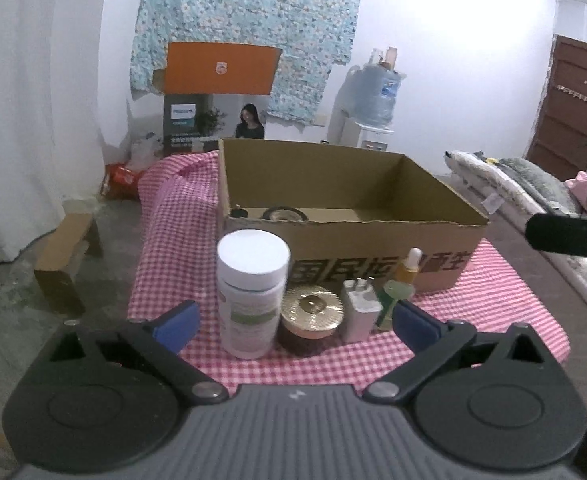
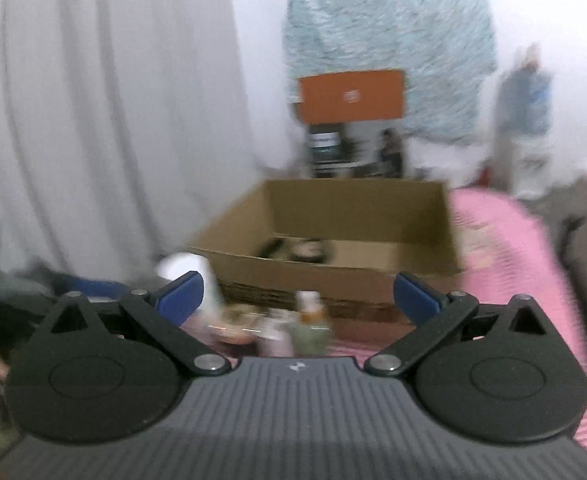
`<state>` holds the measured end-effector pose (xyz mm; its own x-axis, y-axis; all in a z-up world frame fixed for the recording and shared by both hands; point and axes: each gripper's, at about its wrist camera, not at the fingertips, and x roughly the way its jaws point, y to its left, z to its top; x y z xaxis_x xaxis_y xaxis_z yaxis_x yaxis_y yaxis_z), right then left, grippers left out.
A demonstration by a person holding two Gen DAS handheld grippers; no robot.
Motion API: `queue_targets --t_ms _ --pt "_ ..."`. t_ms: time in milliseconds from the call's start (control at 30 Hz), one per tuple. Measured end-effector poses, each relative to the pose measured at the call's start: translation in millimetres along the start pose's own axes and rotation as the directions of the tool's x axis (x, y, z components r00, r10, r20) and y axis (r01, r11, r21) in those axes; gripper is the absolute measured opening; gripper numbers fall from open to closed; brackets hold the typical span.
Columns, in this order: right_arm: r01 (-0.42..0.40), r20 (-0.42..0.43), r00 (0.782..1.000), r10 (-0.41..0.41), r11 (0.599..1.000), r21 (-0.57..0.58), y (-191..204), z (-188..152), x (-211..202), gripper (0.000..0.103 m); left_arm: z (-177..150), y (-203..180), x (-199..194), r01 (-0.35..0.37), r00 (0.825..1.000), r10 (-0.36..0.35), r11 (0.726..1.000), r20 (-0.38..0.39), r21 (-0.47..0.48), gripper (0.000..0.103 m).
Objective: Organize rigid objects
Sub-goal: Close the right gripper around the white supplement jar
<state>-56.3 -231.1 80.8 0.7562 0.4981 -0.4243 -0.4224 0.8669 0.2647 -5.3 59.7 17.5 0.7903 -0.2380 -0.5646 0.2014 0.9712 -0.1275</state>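
Left wrist view, white bottle (image 1: 251, 292) between spread fingers (image 1: 175, 320), untouched

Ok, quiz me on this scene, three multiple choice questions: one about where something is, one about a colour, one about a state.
1. Where does the white-capped bottle stand?
A. inside the cardboard box
B. on the checked cloth in front of the box
C. on the floor

2. What colour is the checked cloth?
A. pink and white
B. green and white
C. plain blue

3. How is the left gripper?
A. shut on the bottle
B. shut on nothing
C. open, holding nothing

Answers: 1 B, it stands on the cloth before the cardboard box. 2 A, pink and white checks show. 3 C, its blue pads are spread wide, touching nothing.
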Motion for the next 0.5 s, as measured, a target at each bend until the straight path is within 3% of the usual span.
queue_targets --t_ms 233,333,500 --pt "-0.136 -0.067 0.988 0.138 0.99 0.027 17.7 7.3 49.8 0.102 7.5 5.7 26.1 -0.034 0.999 0.033 0.999 0.017 0.043 0.101" --pt "-0.199 -0.096 0.974 0.204 0.978 0.056 24.9 16.6 77.3 0.102 10.2 6.5 37.6 -0.047 0.999 0.046 0.996 0.016 0.071 0.097" --pt "-0.226 -0.135 0.961 0.241 0.967 0.119 30.2 25.9 119.7 0.098 12.1 15.1 50.6 -0.045 0.999 0.044 0.996 0.005 0.075 0.087"
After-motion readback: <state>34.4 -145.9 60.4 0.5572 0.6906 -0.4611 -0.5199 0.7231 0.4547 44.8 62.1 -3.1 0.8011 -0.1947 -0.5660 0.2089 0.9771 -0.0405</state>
